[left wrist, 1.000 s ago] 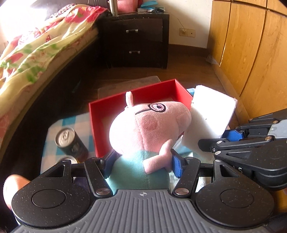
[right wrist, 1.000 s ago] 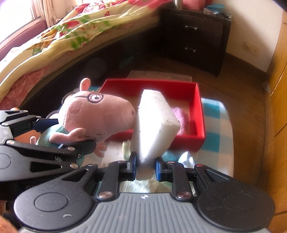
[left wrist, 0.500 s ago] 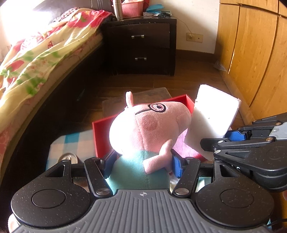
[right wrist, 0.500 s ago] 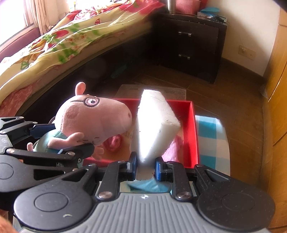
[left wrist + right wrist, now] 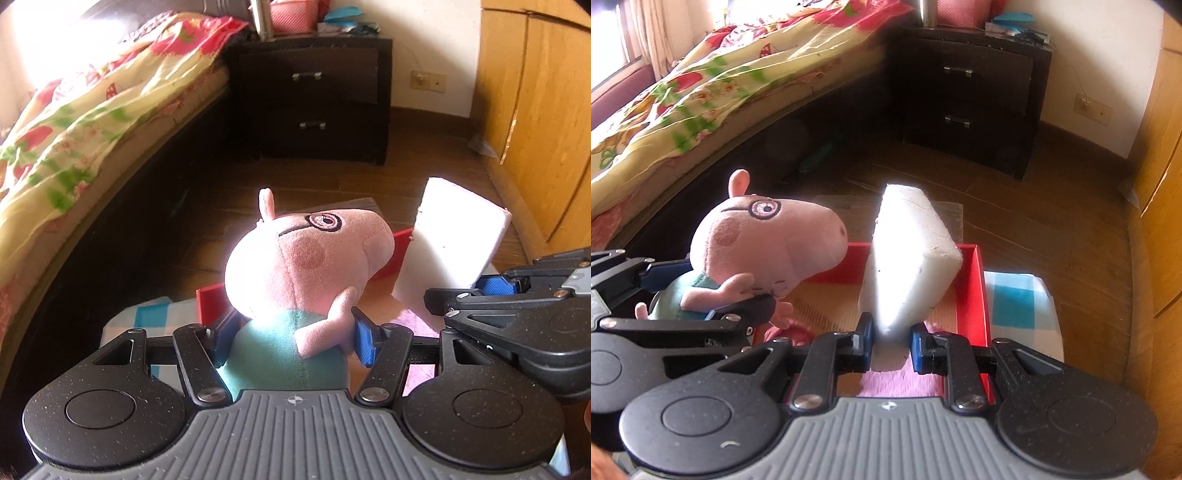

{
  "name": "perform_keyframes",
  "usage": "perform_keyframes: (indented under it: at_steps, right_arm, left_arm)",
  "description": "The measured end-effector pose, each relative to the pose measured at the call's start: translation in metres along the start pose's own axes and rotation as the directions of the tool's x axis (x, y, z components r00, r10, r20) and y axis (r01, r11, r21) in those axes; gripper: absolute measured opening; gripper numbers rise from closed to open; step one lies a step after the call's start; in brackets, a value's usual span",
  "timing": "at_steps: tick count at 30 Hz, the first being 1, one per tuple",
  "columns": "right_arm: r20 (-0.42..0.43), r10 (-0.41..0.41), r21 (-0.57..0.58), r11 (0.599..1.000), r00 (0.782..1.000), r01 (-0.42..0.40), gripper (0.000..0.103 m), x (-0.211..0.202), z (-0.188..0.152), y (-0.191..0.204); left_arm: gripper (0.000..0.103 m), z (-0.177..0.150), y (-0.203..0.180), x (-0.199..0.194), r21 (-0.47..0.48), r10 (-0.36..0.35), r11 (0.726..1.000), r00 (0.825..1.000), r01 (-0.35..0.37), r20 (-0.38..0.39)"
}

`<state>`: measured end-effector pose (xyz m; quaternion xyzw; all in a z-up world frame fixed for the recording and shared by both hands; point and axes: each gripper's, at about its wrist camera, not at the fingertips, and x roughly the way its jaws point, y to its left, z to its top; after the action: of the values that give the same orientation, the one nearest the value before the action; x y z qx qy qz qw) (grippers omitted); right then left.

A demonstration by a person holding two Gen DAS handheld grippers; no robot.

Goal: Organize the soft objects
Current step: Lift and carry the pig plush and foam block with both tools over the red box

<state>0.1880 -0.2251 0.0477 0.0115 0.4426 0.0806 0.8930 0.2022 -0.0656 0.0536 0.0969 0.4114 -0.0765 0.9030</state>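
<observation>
Both loads now hang farther over the red box [image 5: 971, 291]: my left hand-held gripper [image 5: 295, 338] clamps the pig plush [image 5: 303, 266], my right hand-held gripper [image 5: 888, 341] pinches the white foam block [image 5: 908, 258].

A bed [image 5: 92, 122] with a flowered cover [image 5: 713, 92] runs along the left. Against the far wall stands a dark nightstand [image 5: 317, 99] with two drawers; a pink basket [image 5: 288, 14] sits on top. A wall socket [image 5: 428, 79] is beside it. Yellow wooden cupboard doors [image 5: 535, 122] line the right, above a brown wood floor [image 5: 1052, 206].
</observation>
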Motion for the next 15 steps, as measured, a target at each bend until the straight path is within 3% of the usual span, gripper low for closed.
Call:
perform_keyframes:
  at_steps: [9,15]
  right_arm:
    - [-0.044,-0.002,0.025,1.000,0.999,0.003,0.001,0.043,0.007,-0.006]
    - [-0.073,-0.038,0.012,0.999,0.997,0.039,0.009,0.065,0.006,-0.006]
  left_arm:
    - [0.063,0.006,0.007,0.042,-0.029,0.025,0.999,0.998,-0.026,-0.059]
    - [0.073,0.009,0.018,0.053,-0.089,0.038,0.995,0.997,-0.044,-0.065]
